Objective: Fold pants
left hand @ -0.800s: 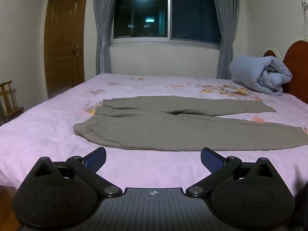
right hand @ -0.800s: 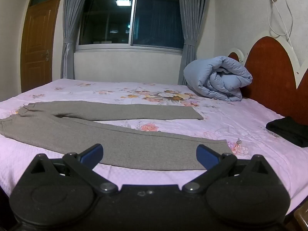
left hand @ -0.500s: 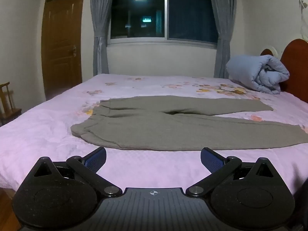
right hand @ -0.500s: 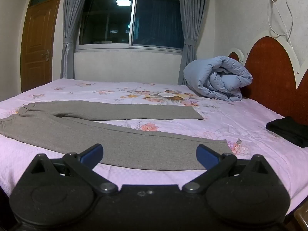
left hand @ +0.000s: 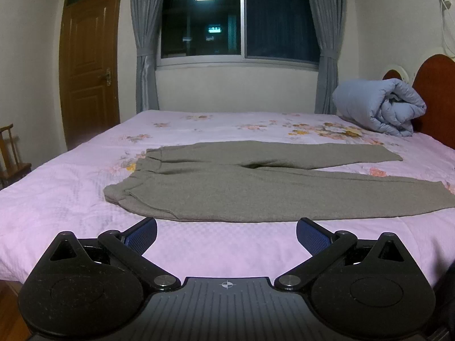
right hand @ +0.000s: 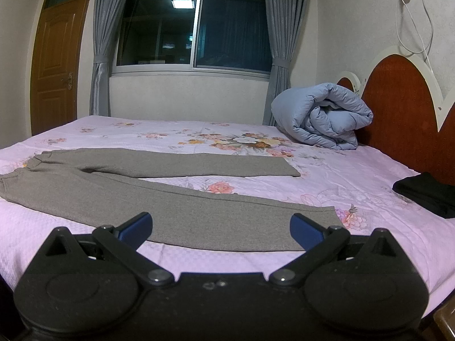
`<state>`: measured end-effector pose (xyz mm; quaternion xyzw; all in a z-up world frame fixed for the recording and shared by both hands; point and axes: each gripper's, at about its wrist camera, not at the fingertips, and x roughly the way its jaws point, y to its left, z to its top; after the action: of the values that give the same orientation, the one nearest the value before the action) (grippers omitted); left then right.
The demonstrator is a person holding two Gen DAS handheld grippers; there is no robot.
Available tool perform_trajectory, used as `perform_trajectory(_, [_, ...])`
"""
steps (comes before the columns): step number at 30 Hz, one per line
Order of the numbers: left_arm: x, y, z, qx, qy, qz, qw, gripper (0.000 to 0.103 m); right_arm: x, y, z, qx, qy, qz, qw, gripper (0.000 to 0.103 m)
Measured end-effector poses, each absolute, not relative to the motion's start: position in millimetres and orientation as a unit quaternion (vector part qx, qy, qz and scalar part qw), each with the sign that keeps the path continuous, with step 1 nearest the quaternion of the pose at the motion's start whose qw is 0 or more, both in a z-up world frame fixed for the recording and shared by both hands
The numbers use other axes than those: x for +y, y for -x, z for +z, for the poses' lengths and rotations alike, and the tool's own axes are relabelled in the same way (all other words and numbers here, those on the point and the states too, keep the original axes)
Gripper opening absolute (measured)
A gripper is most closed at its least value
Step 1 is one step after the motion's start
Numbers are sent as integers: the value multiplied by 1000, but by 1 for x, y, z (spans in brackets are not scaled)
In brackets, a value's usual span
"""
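Observation:
Grey-brown pants (left hand: pixel 256 187) lie flat on the pink floral bed (left hand: pixel 57 199), waistband to the left, both legs spread out to the right. My left gripper (left hand: pixel 226 234) is open and empty, just short of the near edge of the pants by the waist. In the right wrist view the pants (right hand: pixel 176 199) stretch leftward, and my right gripper (right hand: pixel 221 228) is open and empty over the near leg's hem.
A rolled blue duvet (right hand: pixel 321 116) sits by the red headboard (right hand: pixel 403 113). A folded black garment (right hand: pixel 426 193) lies at the bed's right edge. A wooden chair (left hand: pixel 11 153) stands left of the bed near the door (left hand: pixel 88 65).
The left gripper has tilted and shifted slightly, so the pants sit a little lower and further left in its view. The right gripper has stayed still. Both stay open.

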<state>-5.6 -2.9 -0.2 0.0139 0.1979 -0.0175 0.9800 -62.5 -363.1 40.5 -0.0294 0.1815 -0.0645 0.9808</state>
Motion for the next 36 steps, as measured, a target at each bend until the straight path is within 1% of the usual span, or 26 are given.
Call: perform_trajectory(36, [-3, 3, -2, 198, -16, -22, 980, 103, -363, 62, 40, 182, 31, -65, 981, 97])
